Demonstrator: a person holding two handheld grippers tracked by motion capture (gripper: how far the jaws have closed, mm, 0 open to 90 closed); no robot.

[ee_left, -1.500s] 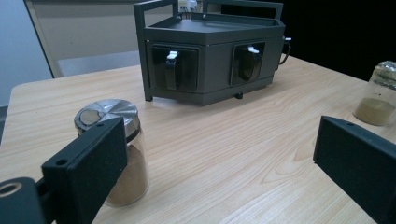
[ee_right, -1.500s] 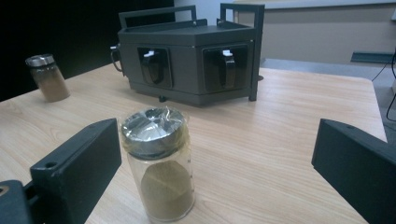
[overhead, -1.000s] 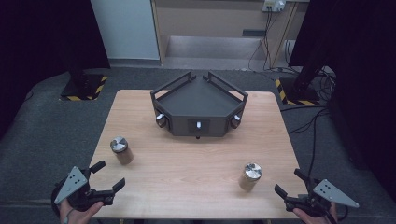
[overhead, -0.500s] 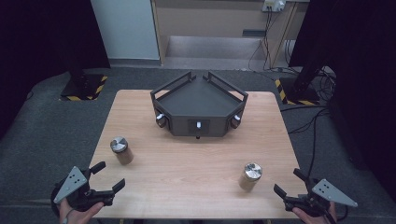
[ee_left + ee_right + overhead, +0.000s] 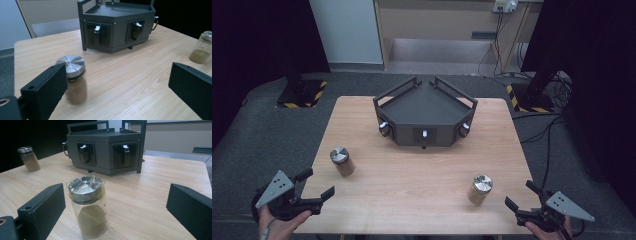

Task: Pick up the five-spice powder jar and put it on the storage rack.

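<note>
While both hands sit low at the bottom corners of the high view, the left tool (image 5: 316, 186) hangs at the lower left of the frame, at the near left edge of the wooden surface (image 5: 422, 170), with its jaws spread wide and nothing between them. The right tool (image 5: 523, 200) sits at the lower right, just off the near right corner, its jaws likewise wide and empty. Up and to the right of the left tool, in the left middle of the frame, stands the left jar (image 5: 341, 160), upright, with a silver lid and brown powder; in the left gripper view it appears at lower left, partly behind the left-hand jaw, apart from it. Left of the right tool stands the right jar (image 5: 480, 188), also upright and well apart from the first; in the right gripper view it rises at the lower centre between the two jaws without touching either, its lid wrapped in clear film and its powder filling only the bottom part. At the upper centre, toward the far edge, rests a dark angular rack (image 5: 426, 111) with handles on its front faces.
</note>
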